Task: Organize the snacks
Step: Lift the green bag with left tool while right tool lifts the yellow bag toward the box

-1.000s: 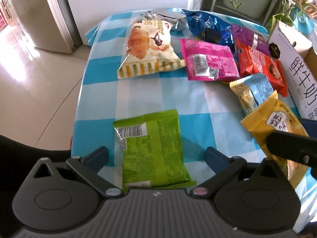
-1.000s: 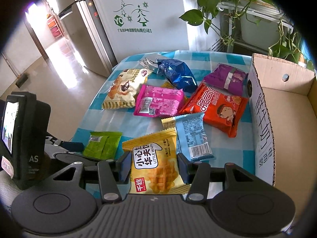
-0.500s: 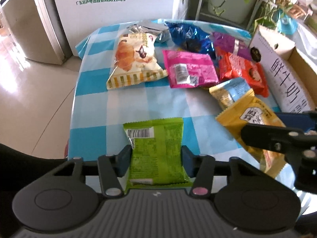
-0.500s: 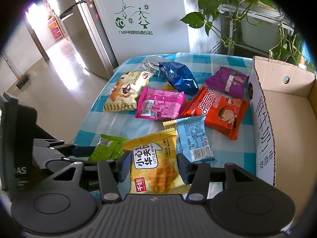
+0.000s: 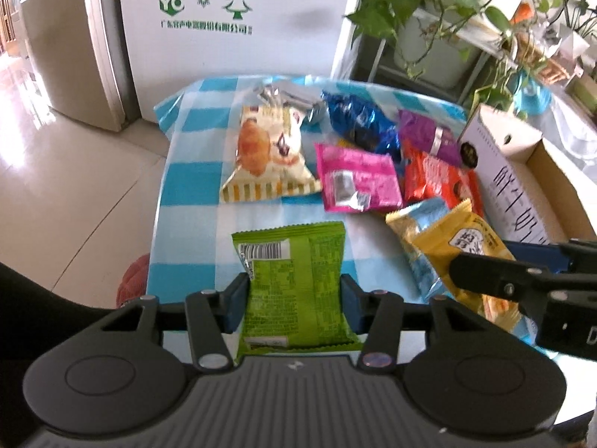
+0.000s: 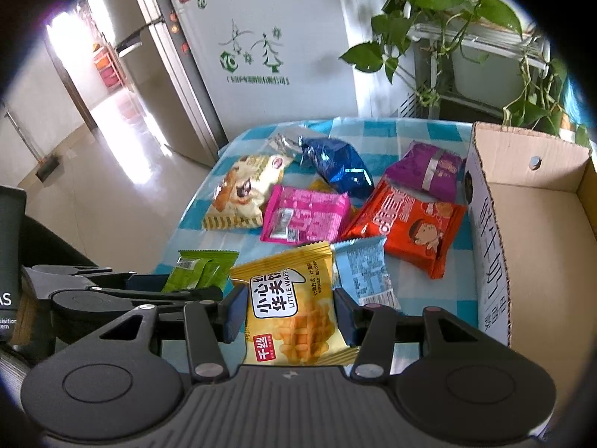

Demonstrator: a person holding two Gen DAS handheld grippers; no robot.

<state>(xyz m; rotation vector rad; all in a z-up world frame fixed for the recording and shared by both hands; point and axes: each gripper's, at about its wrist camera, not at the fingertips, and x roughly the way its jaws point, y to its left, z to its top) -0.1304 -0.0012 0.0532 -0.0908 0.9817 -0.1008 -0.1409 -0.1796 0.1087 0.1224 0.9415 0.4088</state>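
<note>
My left gripper (image 5: pixel 293 295) is shut on a green snack packet (image 5: pixel 294 280), held above the near left part of the blue-checked table (image 5: pixel 190 201). My right gripper (image 6: pixel 287 308) is shut on a yellow waffle packet (image 6: pixel 294 298). The green packet also shows in the right wrist view (image 6: pixel 201 270), and the yellow packet in the left wrist view (image 5: pixel 459 250). Several other packets lie on the table: a cream croissant bag (image 5: pixel 266 156), a pink packet (image 5: pixel 356 181), an orange-red packet (image 6: pixel 410 224), a light blue packet (image 6: pixel 363 272), a dark blue bag (image 6: pixel 337 164) and a purple packet (image 6: pixel 429 168).
An open cardboard box (image 6: pixel 530 246) stands at the table's right edge. A white appliance (image 5: pixel 231 15) stands behind the table. Potted plants on a rack (image 6: pixel 477 48) are at the back right. Tiled floor (image 5: pixel 56 164) lies to the left.
My left gripper has closed on the green packet and lifted it off the table. My right gripper has risen with the yellow packet still in it.
</note>
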